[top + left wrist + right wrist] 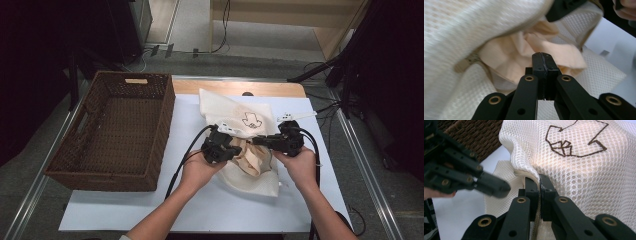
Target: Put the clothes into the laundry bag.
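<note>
A white mesh bag (235, 107) with a brown stitched emblem lies on the white mat, and a peach cloth (251, 156) sits in its open mouth. My right gripper (256, 140) is shut on the bag's rim and holds the upper layer up. In the right gripper view that rim runs between the pads of the right gripper (539, 179), with the mesh bag (579, 170) spread behind. My left gripper (236, 146) is at the bag's mouth. In the left gripper view its jaws (543, 57) are shut with nothing between them, just in front of the peach cloth (519, 56) under the lifted mesh (474, 25).
A brown wicker basket (166, 120) stands left of the bag on the white mat (195, 200); nothing shows inside it. Metal rails run along the table's sides, and black cables trail from both grippers. The mat's near part is bare.
</note>
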`<state>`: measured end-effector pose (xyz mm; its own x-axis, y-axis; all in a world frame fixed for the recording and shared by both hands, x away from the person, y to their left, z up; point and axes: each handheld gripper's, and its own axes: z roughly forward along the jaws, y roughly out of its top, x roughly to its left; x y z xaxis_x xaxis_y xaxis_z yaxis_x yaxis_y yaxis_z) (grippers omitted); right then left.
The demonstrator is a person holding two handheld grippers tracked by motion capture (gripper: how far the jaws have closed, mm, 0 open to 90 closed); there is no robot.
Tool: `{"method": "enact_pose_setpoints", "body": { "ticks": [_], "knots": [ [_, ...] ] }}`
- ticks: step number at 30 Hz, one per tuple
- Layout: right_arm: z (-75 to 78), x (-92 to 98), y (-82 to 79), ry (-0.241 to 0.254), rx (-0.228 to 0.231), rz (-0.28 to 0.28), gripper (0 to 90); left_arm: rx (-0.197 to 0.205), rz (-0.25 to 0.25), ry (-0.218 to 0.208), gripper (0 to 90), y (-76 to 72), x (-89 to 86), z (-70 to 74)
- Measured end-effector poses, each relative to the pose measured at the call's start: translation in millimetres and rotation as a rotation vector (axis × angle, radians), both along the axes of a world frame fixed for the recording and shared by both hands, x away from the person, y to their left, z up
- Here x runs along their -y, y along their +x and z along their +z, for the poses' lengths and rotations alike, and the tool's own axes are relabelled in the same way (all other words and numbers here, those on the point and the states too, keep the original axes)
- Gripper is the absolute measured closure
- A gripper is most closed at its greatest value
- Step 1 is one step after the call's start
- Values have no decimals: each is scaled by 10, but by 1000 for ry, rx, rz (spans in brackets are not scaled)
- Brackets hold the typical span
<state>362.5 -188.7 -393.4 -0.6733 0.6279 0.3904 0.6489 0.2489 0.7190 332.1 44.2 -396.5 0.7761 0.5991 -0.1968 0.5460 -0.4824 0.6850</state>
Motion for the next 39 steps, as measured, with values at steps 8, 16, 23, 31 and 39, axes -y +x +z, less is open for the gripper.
{"method": "enact_pose_setpoints", "body": {
  "ticks": [8, 16, 23, 31, 39],
  "knots": [
    [3, 9, -1, -1, 2, -1, 874, -7, -48, 5, 900, -270, 99, -146],
    [11, 7, -9, -1, 4, -2, 874, -19, -46, 58, 900, -234, 287, -422],
    [1, -19, -19, -6, 0, 8, 874, -5, 11, 87, 900, 9, 438, -541],
    [-33, -20, -19, -15, -4, 5, 873, 19, 88, 61, 900, 270, 522, -534],
    [-61, -17, -17, -19, -15, 2, 874, 28, 193, -20, 900, 536, 437, -477]
  ]
}}
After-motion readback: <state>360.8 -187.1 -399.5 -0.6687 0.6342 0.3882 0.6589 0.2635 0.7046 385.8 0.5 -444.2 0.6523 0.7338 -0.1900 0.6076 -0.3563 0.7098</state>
